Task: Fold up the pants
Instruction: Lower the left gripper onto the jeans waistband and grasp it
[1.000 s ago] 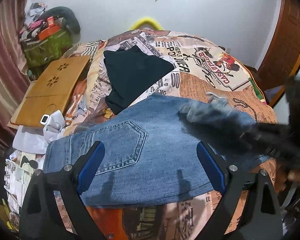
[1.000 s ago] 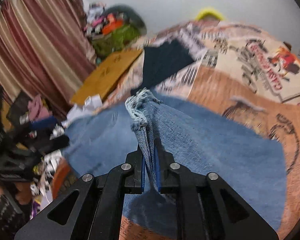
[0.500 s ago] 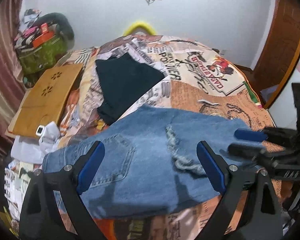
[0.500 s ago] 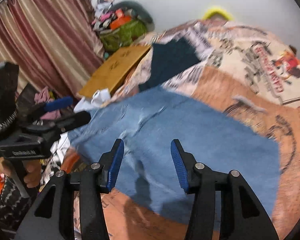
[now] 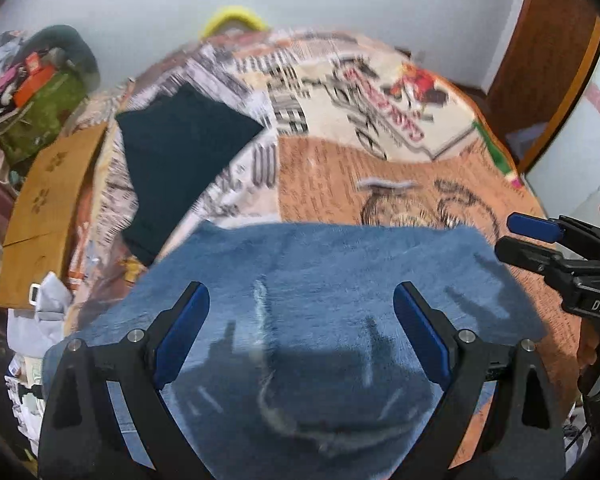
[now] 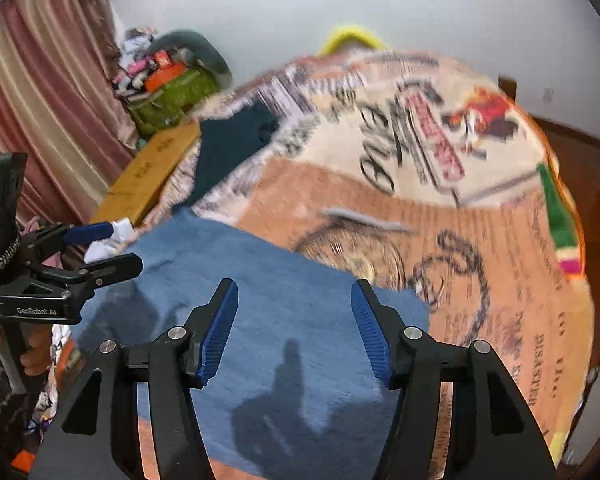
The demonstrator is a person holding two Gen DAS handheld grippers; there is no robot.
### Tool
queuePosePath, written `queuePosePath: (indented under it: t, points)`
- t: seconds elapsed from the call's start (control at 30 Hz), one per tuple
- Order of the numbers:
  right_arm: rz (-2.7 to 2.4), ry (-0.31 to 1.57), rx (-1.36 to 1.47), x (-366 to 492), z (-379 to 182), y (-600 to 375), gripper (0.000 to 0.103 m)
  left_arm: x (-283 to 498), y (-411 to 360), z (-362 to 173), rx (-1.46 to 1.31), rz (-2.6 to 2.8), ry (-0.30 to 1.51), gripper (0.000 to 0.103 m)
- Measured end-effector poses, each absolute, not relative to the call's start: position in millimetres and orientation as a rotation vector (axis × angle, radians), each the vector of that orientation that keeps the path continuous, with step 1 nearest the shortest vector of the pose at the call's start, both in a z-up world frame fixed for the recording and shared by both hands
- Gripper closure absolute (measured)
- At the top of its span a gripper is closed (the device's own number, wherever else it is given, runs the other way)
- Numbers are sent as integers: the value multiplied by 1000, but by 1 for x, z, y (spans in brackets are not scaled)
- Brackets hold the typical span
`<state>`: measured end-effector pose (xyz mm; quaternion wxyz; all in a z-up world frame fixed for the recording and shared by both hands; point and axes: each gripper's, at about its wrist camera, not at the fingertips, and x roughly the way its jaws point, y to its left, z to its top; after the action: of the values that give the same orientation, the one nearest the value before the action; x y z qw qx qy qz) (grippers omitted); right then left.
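Blue denim pants (image 5: 320, 280) lie folded and flat on the patterned bedspread (image 5: 340, 176), seen also as the pants (image 6: 268, 280) in the right wrist view. My left gripper (image 5: 300, 320) hovers over them, open, nothing between its blue pads. My right gripper (image 6: 294, 328) is above the pants' right part with its jaws opening and empty. In the left wrist view the right gripper (image 5: 520, 236) reaches in from the right edge. The left gripper (image 6: 100, 248) shows at the left of the right wrist view.
A dark folded garment (image 5: 180, 152) lies on the bed behind the pants. A wooden lap board (image 5: 48, 204) leans at the left, with white cloth (image 5: 44, 312) below it. A green bag with clutter (image 5: 40, 108) stands by the curtain. A wooden door (image 5: 548, 52) is at the right.
The right gripper let go of the frayed pant leg, which now lies flat on the pants, and opened. Both grippers slid to the right over the denim.
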<state>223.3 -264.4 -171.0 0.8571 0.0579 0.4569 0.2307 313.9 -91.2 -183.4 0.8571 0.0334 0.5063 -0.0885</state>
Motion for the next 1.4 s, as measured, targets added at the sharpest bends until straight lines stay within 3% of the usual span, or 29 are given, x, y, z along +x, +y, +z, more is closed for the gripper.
queuePosePath:
  t: [0.2, 0.3, 0.47, 1.03, 1.4]
  points:
    - [535, 1147, 114, 227, -231, -262, 48, 326, -101, -234, 174, -137, 1176, 9]
    - [550, 1132, 63, 211, -240, -261, 47, 319, -96, -244, 171, -139, 1174, 1]
    - [537, 1125, 80, 192, -237, -274, 45, 308, -90, -245, 164, -158, 1176, 0]
    - [399, 1092, 42, 160, -218, -284, 42, 253, -63, -215, 131, -79, 1067, 0]
    - [426, 942, 22, 155, -164, -251, 38, 218, 26, -155, -40, 96, 881, 0]
